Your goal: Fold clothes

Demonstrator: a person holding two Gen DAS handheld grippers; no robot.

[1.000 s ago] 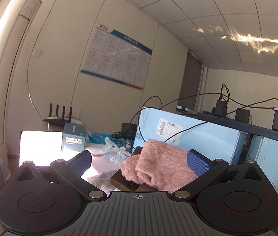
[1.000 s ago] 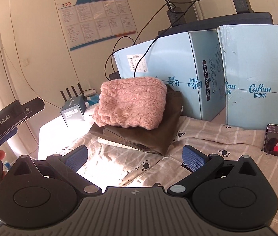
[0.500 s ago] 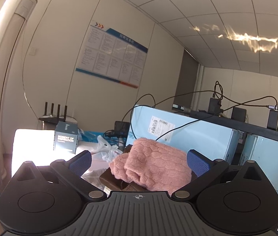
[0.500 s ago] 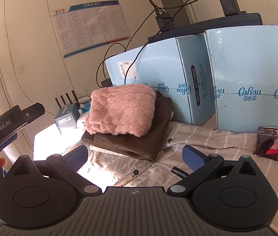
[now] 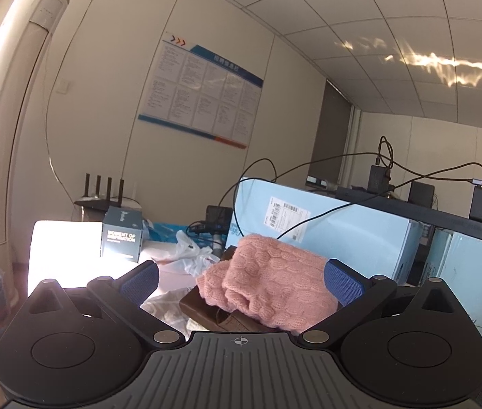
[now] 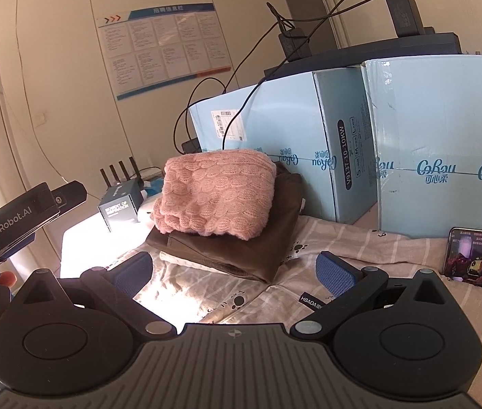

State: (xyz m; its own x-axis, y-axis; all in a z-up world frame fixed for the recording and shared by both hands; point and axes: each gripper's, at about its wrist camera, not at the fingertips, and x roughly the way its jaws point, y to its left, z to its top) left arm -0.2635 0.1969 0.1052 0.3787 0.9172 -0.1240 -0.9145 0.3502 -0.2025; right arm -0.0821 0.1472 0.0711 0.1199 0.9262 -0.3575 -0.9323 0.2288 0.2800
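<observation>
Striped bedsheet (image 6: 360, 238), one pink sweater (image 6: 213, 194) atop one brown garment (image 6: 251, 248), left gripper (image 5: 241, 281) and right gripper (image 6: 234, 272) spread, empty

A pink cable-knit sweater (image 6: 215, 192) lies on a brown folded garment (image 6: 241, 248). The sheet (image 6: 360, 248) beneath is beige with pale stripes and black paw prints. Light blue boxes (image 6: 285, 136) carry darker blue lettering.

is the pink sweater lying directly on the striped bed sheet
No, the folded pink sweater rests on top of a folded brown garment, which lies between it and the striped sheet.
</observation>
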